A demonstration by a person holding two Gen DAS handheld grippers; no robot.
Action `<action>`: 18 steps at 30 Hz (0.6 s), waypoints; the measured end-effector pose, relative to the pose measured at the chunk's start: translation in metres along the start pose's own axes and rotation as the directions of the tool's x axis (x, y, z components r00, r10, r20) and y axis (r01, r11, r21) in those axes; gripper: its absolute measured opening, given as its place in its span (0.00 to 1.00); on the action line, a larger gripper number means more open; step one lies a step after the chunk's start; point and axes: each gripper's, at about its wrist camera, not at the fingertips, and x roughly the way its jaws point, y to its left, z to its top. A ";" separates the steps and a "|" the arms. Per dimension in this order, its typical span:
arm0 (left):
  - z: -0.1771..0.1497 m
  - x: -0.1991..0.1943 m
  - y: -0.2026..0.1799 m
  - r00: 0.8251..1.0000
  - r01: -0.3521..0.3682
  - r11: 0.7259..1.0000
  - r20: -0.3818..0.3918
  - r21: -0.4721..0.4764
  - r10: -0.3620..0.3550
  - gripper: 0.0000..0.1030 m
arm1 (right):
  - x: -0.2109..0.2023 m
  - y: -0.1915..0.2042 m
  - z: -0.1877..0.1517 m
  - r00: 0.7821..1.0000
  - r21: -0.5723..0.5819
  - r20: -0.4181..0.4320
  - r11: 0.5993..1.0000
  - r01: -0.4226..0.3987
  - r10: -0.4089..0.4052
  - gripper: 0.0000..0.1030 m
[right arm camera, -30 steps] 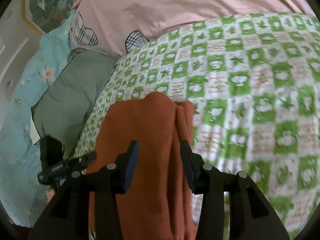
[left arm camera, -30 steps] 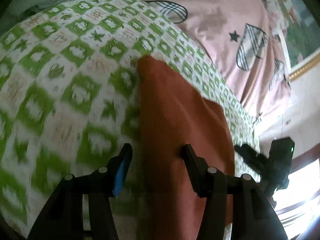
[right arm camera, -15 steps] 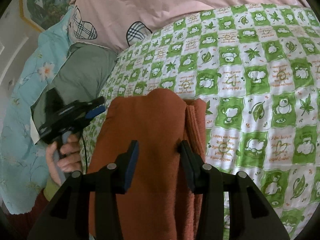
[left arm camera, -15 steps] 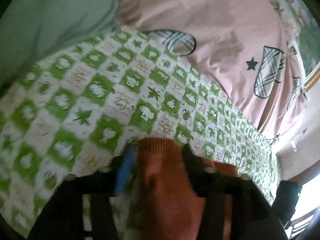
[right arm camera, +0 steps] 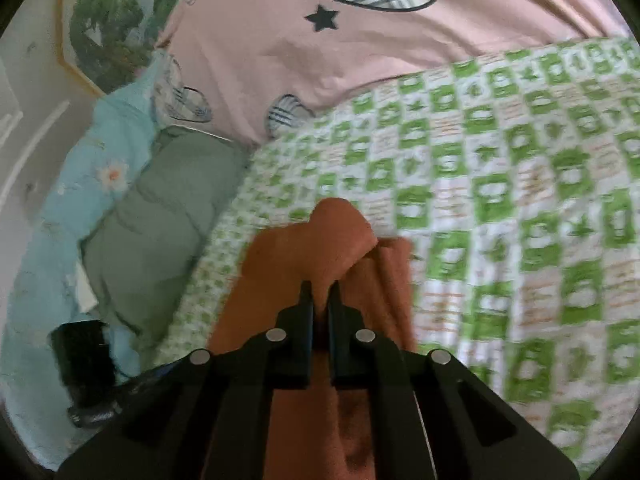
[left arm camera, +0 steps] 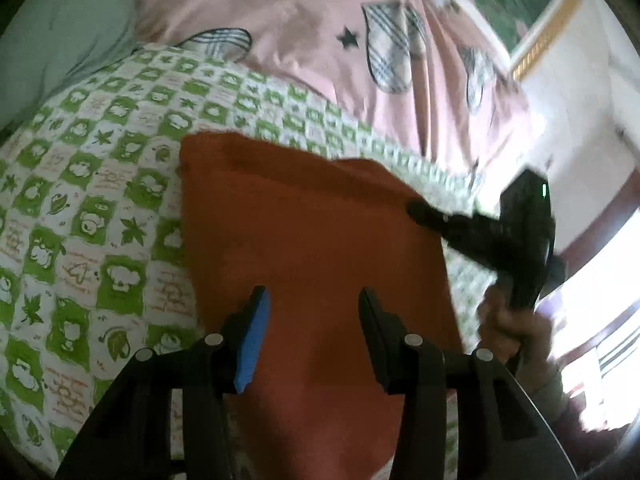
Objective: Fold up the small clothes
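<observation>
An orange-brown garment (left arm camera: 308, 236) lies on the green-and-white checked bedspread (left arm camera: 92, 216). My left gripper (left arm camera: 312, 300) is open and empty, its jaws spread over the garment's near part. In the left wrist view my right gripper (left arm camera: 480, 228) reaches in from the right at the garment's far right edge. In the right wrist view my right gripper (right arm camera: 320, 292) is shut on a raised fold of the garment (right arm camera: 320, 248), with more orange cloth bunched to its right.
A pink quilt with plaid hearts and stars (left arm camera: 320, 40) lies beyond the bedspread (right arm camera: 520, 200). A grey-green pillow (right arm camera: 160, 216) and a light blue floral cloth (right arm camera: 56, 208) lie at the left. A framed picture (left arm camera: 536, 12) hangs on the wall.
My right gripper has closed on the garment's fold, which now stands up. My left gripper has swung back over the flat garment, open as before.
</observation>
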 end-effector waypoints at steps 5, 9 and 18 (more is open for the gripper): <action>-0.018 0.033 0.007 0.991 -0.111 0.993 -0.076 -0.029 0.109 0.39 | 0.038 -0.030 -0.016 0.996 0.057 -0.077 0.997 0.050 -0.045 0.08; -0.021 0.033 0.005 0.990 -0.130 0.991 -0.062 -0.027 0.129 0.39 | 0.021 -0.019 -0.014 0.996 0.046 -0.032 0.995 0.087 -0.085 0.13; -0.029 0.024 0.011 0.998 -0.064 0.992 -0.028 -0.110 0.062 0.39 | 0.006 0.039 -0.013 0.999 -0.054 -0.028 0.998 -0.039 0.038 0.13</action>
